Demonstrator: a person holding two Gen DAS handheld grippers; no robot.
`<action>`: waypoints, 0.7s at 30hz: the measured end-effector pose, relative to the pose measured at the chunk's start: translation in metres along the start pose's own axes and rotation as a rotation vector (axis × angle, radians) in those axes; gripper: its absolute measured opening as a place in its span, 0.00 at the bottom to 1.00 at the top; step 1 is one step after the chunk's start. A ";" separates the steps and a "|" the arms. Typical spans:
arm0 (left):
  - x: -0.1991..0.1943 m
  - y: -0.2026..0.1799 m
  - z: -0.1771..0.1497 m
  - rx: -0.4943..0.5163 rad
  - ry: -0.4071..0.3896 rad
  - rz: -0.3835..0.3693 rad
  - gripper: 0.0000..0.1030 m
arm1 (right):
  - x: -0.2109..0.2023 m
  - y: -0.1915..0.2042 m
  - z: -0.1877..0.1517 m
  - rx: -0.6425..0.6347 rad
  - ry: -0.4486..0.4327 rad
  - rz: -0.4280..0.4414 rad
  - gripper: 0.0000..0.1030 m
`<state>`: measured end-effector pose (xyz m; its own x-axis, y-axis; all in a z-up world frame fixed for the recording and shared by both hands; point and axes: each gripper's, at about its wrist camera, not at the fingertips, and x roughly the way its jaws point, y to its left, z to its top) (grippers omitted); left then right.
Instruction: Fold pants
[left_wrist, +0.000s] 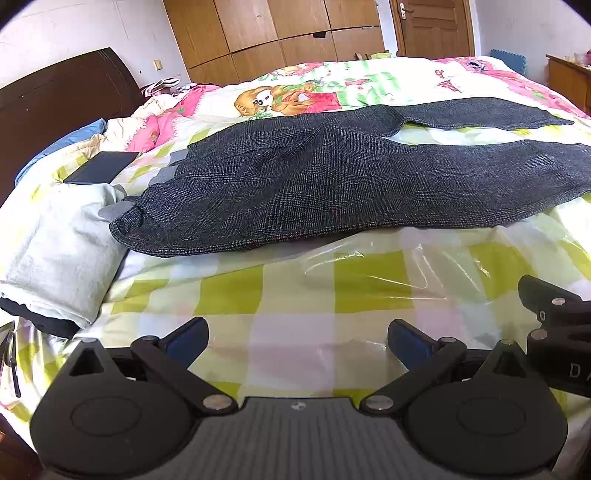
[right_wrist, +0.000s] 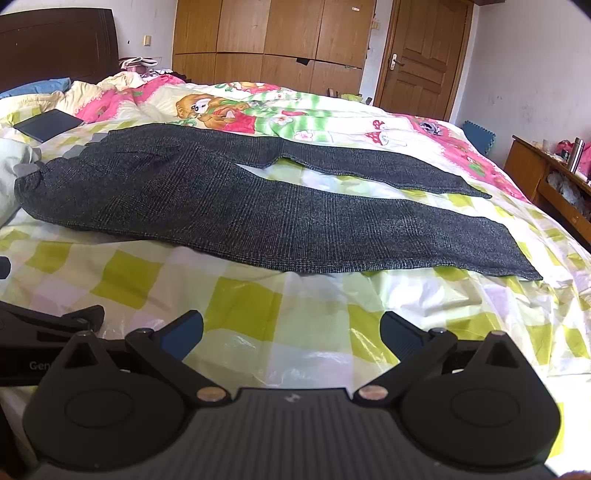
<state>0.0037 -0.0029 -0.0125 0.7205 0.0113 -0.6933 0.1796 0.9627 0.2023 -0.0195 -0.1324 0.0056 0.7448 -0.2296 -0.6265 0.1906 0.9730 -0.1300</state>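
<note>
Pants flat on bed, unfolded, waistband left, legs splayed toward right with gap between; no fold made yet.

Left gripper nearest, jaws spread, holding nothing, over checked sheet short of near pants edge. Right gripper likewise released, empty, beside it.

Judgement: first step is leg-over-leg. Pinch near leg at hem and near waistband, both layers, lift together, lay onto far leg, edges matched.

Plastic film on sheet near edge: avoid pinching it.

Far: dark tablet left, clear of work.

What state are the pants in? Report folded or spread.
Spread. The dark plaid pants lie flat on the bed, both legs apart, no fold made.
</note>
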 end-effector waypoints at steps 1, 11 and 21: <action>0.000 0.000 0.000 0.000 0.001 0.000 1.00 | 0.000 0.000 0.000 0.000 0.001 0.000 0.98; 0.001 -0.001 0.001 0.001 -0.001 -0.001 1.00 | 0.001 0.000 0.000 0.001 0.001 0.001 0.98; 0.000 -0.007 0.010 0.032 -0.040 -0.012 1.00 | 0.005 -0.019 0.009 0.064 0.009 0.010 0.98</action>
<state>0.0091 -0.0120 -0.0073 0.7444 -0.0115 -0.6676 0.2091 0.9536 0.2167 -0.0138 -0.1517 0.0122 0.7411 -0.2194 -0.6346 0.2238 0.9718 -0.0747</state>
